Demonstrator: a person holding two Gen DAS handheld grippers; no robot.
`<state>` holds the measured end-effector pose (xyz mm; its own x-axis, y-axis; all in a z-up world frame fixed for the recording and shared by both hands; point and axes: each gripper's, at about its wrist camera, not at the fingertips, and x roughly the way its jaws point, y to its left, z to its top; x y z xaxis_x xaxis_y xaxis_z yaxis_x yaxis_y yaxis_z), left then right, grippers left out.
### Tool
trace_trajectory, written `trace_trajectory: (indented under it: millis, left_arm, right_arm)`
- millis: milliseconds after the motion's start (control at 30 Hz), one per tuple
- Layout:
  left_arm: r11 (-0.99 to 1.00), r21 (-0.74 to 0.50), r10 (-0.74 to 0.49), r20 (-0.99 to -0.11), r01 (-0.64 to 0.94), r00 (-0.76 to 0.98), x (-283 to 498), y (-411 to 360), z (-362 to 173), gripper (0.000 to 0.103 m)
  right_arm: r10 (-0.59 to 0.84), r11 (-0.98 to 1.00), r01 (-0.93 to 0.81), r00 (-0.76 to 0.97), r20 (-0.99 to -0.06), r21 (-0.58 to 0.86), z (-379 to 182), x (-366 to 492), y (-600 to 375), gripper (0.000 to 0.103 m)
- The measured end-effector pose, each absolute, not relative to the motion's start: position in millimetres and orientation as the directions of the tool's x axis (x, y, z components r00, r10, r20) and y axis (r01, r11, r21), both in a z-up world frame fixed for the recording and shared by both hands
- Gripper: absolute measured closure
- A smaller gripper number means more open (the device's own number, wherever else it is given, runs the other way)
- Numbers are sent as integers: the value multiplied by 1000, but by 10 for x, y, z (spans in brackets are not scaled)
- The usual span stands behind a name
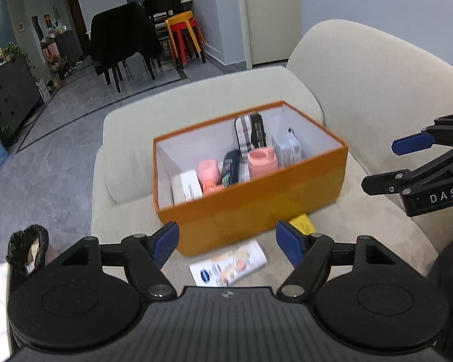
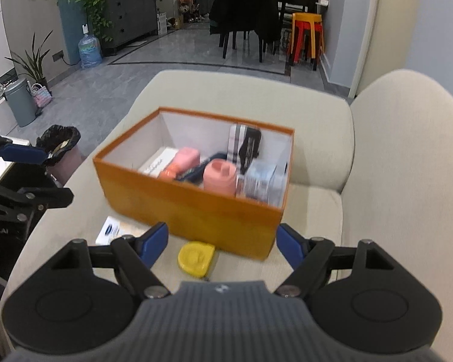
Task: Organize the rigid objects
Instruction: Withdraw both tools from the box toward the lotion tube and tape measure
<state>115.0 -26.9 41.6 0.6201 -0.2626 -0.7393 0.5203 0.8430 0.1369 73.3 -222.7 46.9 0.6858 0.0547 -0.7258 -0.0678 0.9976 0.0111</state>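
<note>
An orange box stands on a beige sofa seat and holds several items: pink containers, a dark tube, white cartons, a plaid case. A white printed carton and a flat yellow case lie on the cushion in front of the box. My left gripper is open and empty above the white carton. My right gripper is open and empty above the yellow case.
The sofa armrest and backrest surround the box. A bin with a black liner stands left of the sofa. Dining chairs and stacked stools stand far back on the tiled floor.
</note>
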Motion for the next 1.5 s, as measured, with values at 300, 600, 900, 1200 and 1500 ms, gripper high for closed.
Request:
trace_trajectory:
  millis: [300,600,900,1200,1500]
  left_arm:
    - [816,128,-293,-749,564,594,845,-114,-32,16]
    - [816,85,-310,-771,572,557,844,-14,-448,16]
    - [784,96,-349,-749,614,564,928,-131,-721,16]
    - [751,145,-377,-707,644,599,1091,-201,-935,16]
    - [702,160,-378,-741,694,554,1401,-275,-1189,16]
  right_arm:
    - [91,996,-73,646,-758,58,13,529,-2151,25]
    - [125,992,-71,594,-795,103,-491,574,-2014,23]
    - [98,994,-16,611,-786,111,-839,730,-2046,23]
    - [98,993,-7,638,-764,122,-1171,874,-2061,23]
    - [114,991,-21,651,-750,132,-1297,1099,-1962,23]
